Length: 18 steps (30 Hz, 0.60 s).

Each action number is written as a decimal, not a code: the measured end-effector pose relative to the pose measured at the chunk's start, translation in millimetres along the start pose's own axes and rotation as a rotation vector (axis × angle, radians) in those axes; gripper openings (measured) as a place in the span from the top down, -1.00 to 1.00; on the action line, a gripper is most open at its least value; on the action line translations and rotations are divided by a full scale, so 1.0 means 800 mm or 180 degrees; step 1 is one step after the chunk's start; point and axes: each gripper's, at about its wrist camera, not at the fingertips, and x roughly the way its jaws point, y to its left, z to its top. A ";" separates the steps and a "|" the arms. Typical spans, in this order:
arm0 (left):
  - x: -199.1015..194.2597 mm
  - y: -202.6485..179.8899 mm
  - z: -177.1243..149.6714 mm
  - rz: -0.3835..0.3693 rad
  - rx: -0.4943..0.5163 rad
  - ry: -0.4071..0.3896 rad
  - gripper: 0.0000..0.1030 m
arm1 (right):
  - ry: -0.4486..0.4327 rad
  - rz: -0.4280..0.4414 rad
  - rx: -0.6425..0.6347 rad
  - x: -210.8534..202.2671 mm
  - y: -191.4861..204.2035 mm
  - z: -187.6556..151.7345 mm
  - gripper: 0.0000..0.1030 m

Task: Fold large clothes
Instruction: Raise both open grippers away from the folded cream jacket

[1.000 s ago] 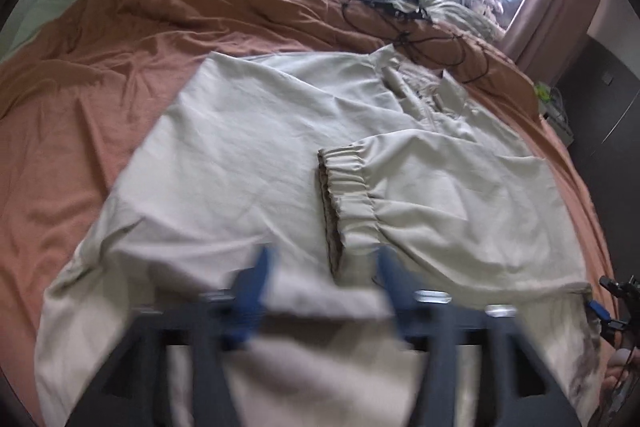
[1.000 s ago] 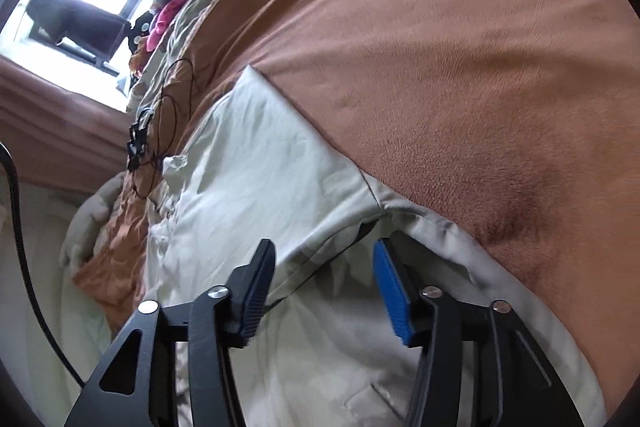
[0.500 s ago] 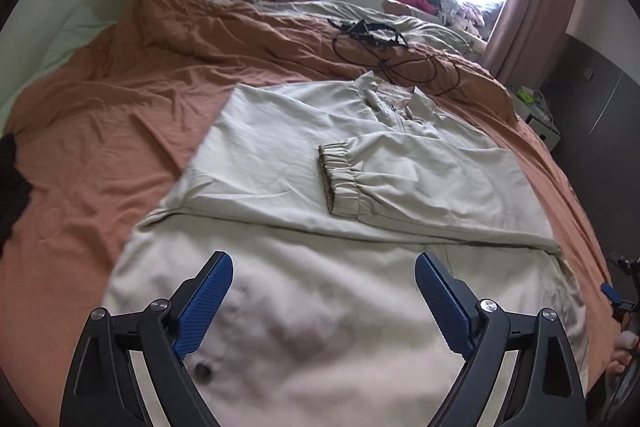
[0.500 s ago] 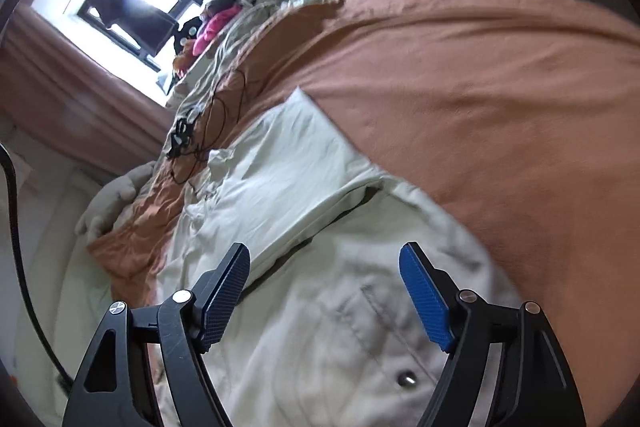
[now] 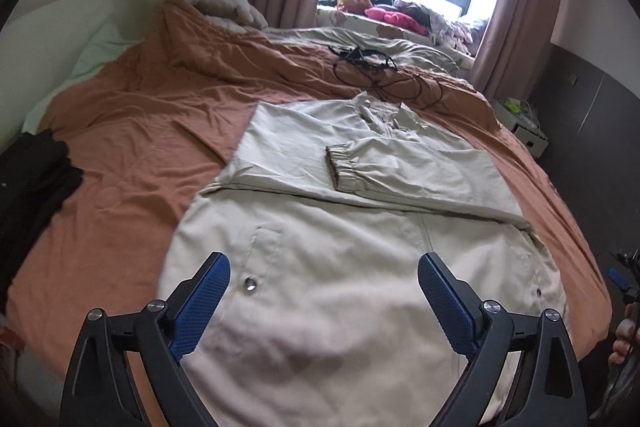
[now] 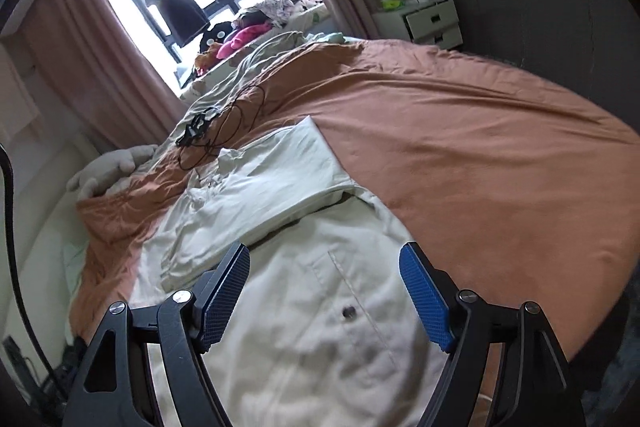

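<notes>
Beige jacket (image 5: 360,219) lies flat on the bed (image 5: 132,131), sleeves folded in. Left gripper (image 5: 324,297) has just spread; right gripper (image 6: 325,291) gapes too, both empty above the hem. Fabric looks light and limp, probably best pinched at hem corners.

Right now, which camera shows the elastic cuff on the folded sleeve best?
The left wrist view. There the cuff lies in plain sight on the jacket, its gathered elastic sharp and unobstructed. In the right wrist view the sleeve's end is partly hidden behind the gripper's fingers, and the elastic cannot be made out.
</notes>
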 end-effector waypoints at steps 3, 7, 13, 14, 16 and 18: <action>-0.027 0.005 -0.014 -0.0009 0.0035 -0.0041 -0.88 | -0.0004 -0.0019 -0.0135 -0.022 -0.001 -0.009 -0.50; -0.061 0.013 -0.032 0.0034 0.0081 -0.0070 -0.88 | -0.0019 -0.0100 -0.0306 -0.051 -0.003 -0.023 -0.50; -0.104 0.032 -0.062 0.0102 0.0052 -0.0139 -0.89 | -0.0059 -0.0124 -0.0388 -0.093 -0.015 -0.047 -0.50; -0.110 0.035 -0.066 0.0116 0.0045 -0.0153 -0.89 | -0.0059 -0.0144 -0.0405 -0.097 -0.017 -0.052 -0.51; -0.122 0.041 -0.076 0.0126 0.0025 -0.0185 -0.89 | -0.0060 -0.0145 -0.0427 -0.108 -0.022 -0.061 -0.51; -0.132 0.048 -0.087 0.0132 0.0008 -0.0197 -0.90 | -0.0069 -0.0107 -0.0430 -0.118 -0.028 -0.069 -0.52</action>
